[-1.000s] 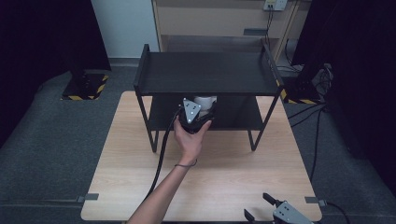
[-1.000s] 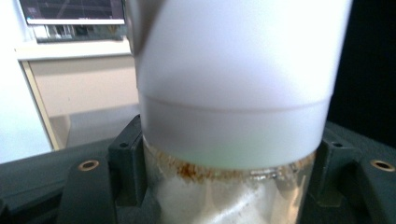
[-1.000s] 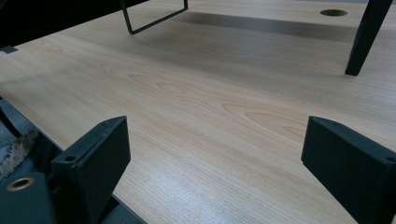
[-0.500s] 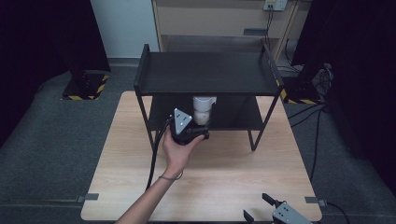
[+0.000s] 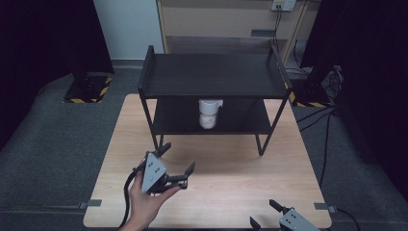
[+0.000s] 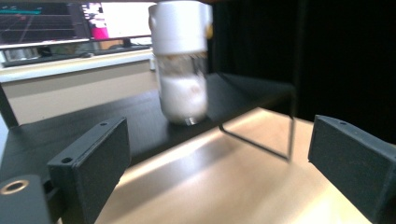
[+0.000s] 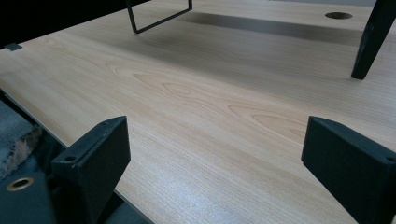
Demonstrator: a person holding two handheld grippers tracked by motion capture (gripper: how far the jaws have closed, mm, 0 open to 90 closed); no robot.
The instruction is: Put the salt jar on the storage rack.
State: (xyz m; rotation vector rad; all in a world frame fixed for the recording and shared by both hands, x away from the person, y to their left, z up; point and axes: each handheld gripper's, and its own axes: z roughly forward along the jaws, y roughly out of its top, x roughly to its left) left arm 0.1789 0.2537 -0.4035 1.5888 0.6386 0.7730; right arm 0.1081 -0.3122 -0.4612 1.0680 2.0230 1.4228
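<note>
A white-capped jar (image 5: 209,113) with pale contents stands upright on the lower tier of a black two-tier shelf (image 5: 211,77). In the left gripper view the jar (image 6: 181,70) sits on the shelf's dark board (image 6: 84,121), well beyond the jaws. A hand holds my left gripper (image 5: 179,158) over the table's near left, open and apart from the jar, with nothing between its jaws (image 6: 217,144). My right gripper (image 5: 263,214) rests at the table's near right edge, open, with bare wood between its jaws (image 7: 215,154).
The shelf stands at the back of a light wooden table (image 5: 231,163); its thin wire legs (image 7: 159,18) reach down to the top. Grey carpet surrounds the table. A wooden cabinet (image 5: 216,19) and cables (image 5: 327,120) lie behind and to the right.
My left gripper has let go of the jar on the lower tier and drawn back toward the near left of the table. The right gripper has stayed put.
</note>
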